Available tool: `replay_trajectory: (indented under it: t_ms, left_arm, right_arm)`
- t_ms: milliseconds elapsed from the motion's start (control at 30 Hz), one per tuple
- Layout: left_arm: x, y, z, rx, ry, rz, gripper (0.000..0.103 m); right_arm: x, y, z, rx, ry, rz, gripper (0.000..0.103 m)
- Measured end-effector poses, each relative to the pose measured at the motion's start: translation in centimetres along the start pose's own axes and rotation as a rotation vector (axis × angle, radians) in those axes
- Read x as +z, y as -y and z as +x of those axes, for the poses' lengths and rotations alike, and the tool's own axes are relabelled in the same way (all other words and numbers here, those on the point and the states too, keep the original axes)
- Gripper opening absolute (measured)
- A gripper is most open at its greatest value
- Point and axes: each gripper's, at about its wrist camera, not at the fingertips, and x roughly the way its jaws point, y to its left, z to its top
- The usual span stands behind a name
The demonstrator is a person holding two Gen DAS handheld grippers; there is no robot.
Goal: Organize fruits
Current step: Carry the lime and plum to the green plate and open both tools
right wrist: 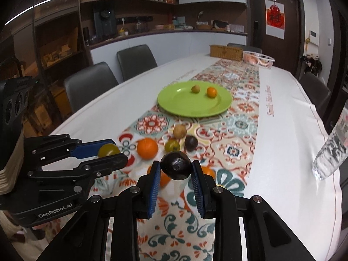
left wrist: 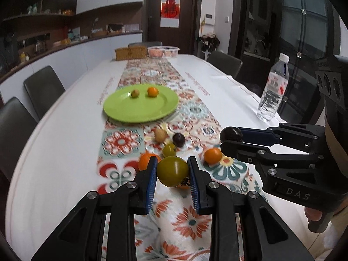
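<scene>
My left gripper is shut on a green tomato, held above the patterned runner; it also shows in the right wrist view. My right gripper is shut on a dark purple fruit, which also shows in the left wrist view. A green plate ahead holds a small brownish fruit and a small orange. Loose on the runner lie an orange, a tan fruit, a small green tomato, a dark fruit and another orange.
A water bottle stands at the table's right edge. A wicker box and a white basket sit at the far end. Grey chairs line the left side, another the right.
</scene>
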Motion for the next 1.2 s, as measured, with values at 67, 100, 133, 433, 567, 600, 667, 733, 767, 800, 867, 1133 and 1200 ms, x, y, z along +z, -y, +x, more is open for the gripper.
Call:
replay_trajectory:
  t_ms: [67, 100, 133, 433, 567, 600, 667, 733, 767, 800, 867, 1133, 1200]
  left_arm:
    - [0.6, -0.3, 0.1, 0.011, 0.007, 0.007, 0.028]
    - [1.0, -0.5, 0.2, 0.013, 0.008, 0.009, 0.028]
    - [1.4, -0.8, 0.5, 0.014, 0.011, 0.009, 0.028]
    - [5.2, -3.6, 3.6, 0.004, -0.001, -0.024, 0.028]
    - [7.2, -4.7, 5.0, 0.014, 0.005, -0.018, 0.028]
    - [7.6, -4.9, 5.3, 0.012, 0.004, -0.016, 0.028]
    - [8.5, -5.4, 5.9, 0.012, 0.002, -0.017, 0.028]
    - [9.3, -5.9, 6.7, 0.011, -0.002, -0.017, 0.028]
    - [9.7, -6.2, 7.3, 0.012, -0.007, -0.017, 0.028]
    - [10.1, -6.5, 7.8, 0.011, -0.012, -0.018, 0.028]
    - [10.7, -7.1, 8.9, 0.007, -0.027, -0.027, 0.028]
    - [12.2, -9.7, 14.4, -0.063, -0.121, -0.106, 0.028]
    - [12.3, -10.1, 16.0, -0.076, -0.155, -0.117, 0.028]
  right_arm:
    - [0.8, 0.1, 0.1, 0.002, 0.009, 0.0, 0.03]
    - [1.0, 0.1, 0.2, 0.004, 0.011, 0.0, 0.03]
    - [1.4, 0.2, 0.4, 0.004, 0.014, 0.001, 0.03]
    - [5.8, 1.2, 3.7, 0.004, 0.012, -0.006, 0.03]
    - [7.6, 1.6, 5.2, -0.01, 0.008, -0.013, 0.03]
    - [8.0, 1.7, 5.6, -0.014, 0.006, -0.013, 0.03]
    - [8.8, 2.0, 6.2, -0.017, 0.006, -0.013, 0.03]
    - [9.7, 2.2, 7.0, -0.019, 0.001, -0.02, 0.03]
    - [10.1, 2.2, 7.5, -0.021, -0.006, -0.027, 0.03]
    - [10.4, 2.3, 8.0, -0.025, -0.011, -0.033, 0.03]
    - [11.0, 2.6, 9.0, -0.028, -0.024, -0.04, 0.029]
    - [12.7, 4.5, 14.7, -0.033, -0.127, -0.028, 0.03]
    - [12.8, 5.0, 16.0, -0.024, -0.155, -0.013, 0.03]
